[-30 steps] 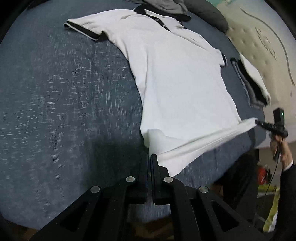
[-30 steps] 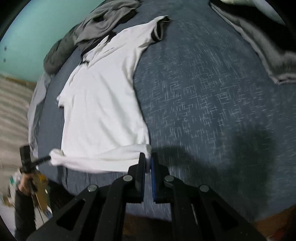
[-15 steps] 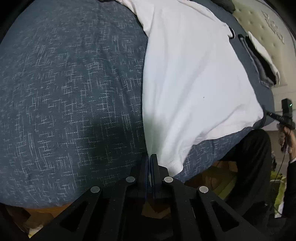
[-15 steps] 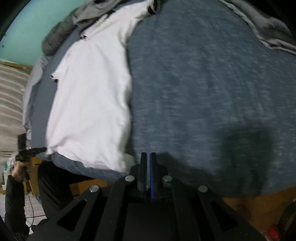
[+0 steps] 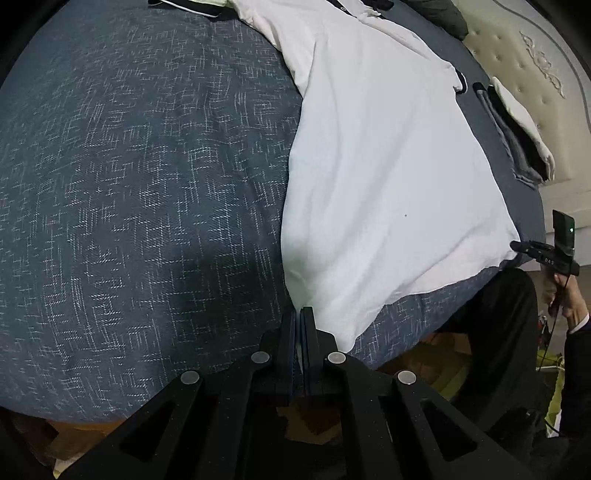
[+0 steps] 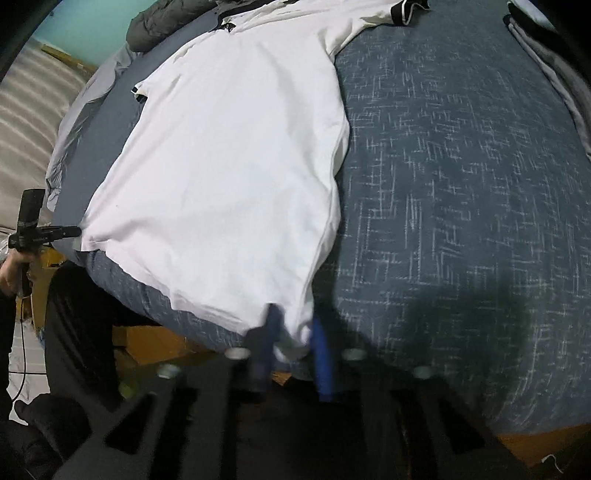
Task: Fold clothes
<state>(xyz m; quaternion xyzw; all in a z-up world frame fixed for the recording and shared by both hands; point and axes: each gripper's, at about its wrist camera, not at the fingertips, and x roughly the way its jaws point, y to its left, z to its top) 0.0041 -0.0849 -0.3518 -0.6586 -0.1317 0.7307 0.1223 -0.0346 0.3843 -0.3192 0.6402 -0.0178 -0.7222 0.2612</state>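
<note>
A white polo shirt (image 5: 388,166) with black collar and cuffs lies spread flat on the dark blue bed (image 5: 129,184), its hem near the bed's edge. My left gripper (image 5: 299,317) is shut on one hem corner, with white cloth pinched between its pads. In the right wrist view the shirt (image 6: 229,166) reaches down to my right gripper (image 6: 295,332). That gripper is blurred, and its jaws stand apart with the other hem corner lying loose between them. Each gripper also shows small in the other's view, the left gripper (image 6: 72,232) and the right gripper (image 5: 517,245).
A folded stack of grey, black and white clothes (image 5: 517,140) sits by the cream headboard (image 5: 535,66). Loose grey garments (image 6: 166,18) lie past the collar, more grey cloth (image 6: 554,74) at the far right. The person's dark trousers (image 5: 498,314) stand against the bed's wooden edge (image 6: 155,343).
Both grippers have drawn the hem back toward the bed's edge and down, so the shirt now lies stretched flat. The right gripper's jaws, shut before, now stand apart.
</note>
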